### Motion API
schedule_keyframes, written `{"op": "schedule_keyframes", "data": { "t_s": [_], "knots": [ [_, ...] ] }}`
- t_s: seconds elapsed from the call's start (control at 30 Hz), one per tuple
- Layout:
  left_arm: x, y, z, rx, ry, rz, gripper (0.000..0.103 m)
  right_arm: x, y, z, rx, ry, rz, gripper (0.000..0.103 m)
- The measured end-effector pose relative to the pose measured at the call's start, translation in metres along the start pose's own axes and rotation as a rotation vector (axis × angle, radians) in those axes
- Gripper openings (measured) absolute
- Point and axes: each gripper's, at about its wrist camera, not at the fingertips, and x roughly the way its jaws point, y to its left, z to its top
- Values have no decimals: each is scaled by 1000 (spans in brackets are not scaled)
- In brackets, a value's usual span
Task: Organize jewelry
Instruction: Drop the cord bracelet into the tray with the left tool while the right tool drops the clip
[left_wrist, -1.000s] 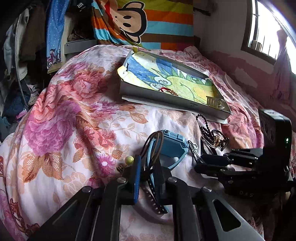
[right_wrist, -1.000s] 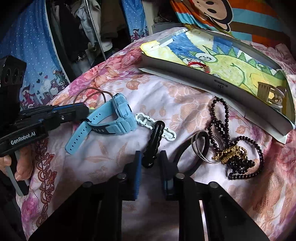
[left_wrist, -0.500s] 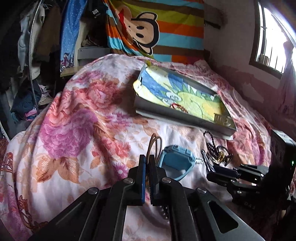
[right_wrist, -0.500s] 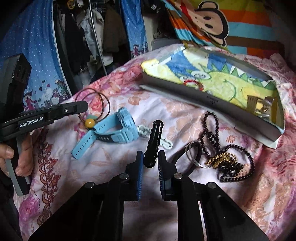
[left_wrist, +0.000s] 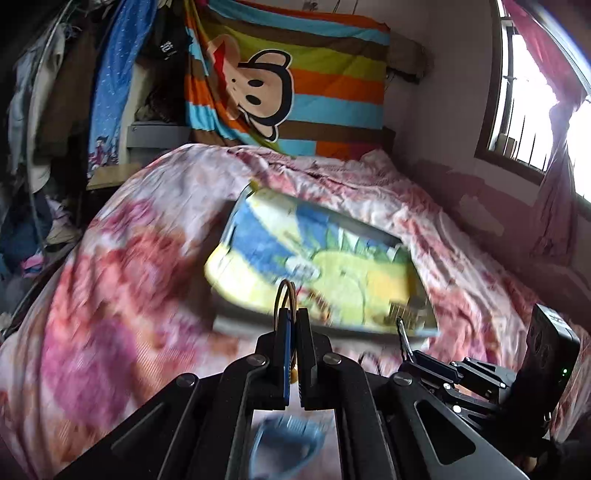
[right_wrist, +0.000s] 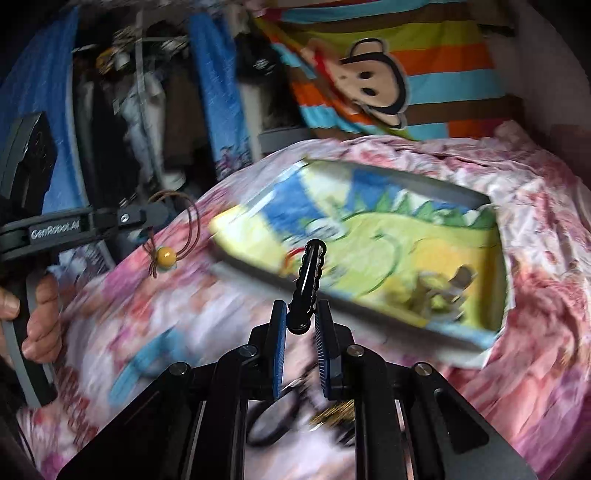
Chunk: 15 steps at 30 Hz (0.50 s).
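Clamping a cord (left_wrist: 284, 295), your left gripper (left_wrist: 291, 321) is raised; your right gripper (right_wrist: 300, 321) pinches a clip (right_wrist: 308, 280) above the bed (right_wrist: 546, 258).

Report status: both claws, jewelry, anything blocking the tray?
Left claw shut on brown cord bracelet. Right claw shut on black hair clip. Tray ahead, path open.

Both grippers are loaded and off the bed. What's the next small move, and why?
Probably carry both toward the dinosaur-print tray and lower over it before opening. The left gripper is shut on the brown cord loop with its yellow bead, and the right gripper pinches the black hair clip upright. Both hang above the floral bedspread, short of the tray.
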Motion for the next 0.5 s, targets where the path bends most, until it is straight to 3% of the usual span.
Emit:
{"op": "schedule_keyframes", "data": {
  "t_s": [0.2, 0.5],
  "knots": [
    [53, -11, 21, -26, 16, -21, 3, 31, -33, 5, 123, -21, 7, 14],
    [124, -13, 22, -38, 101, 16, 3, 75, -46, -1, 165, 116, -9, 14]
  ]
}}
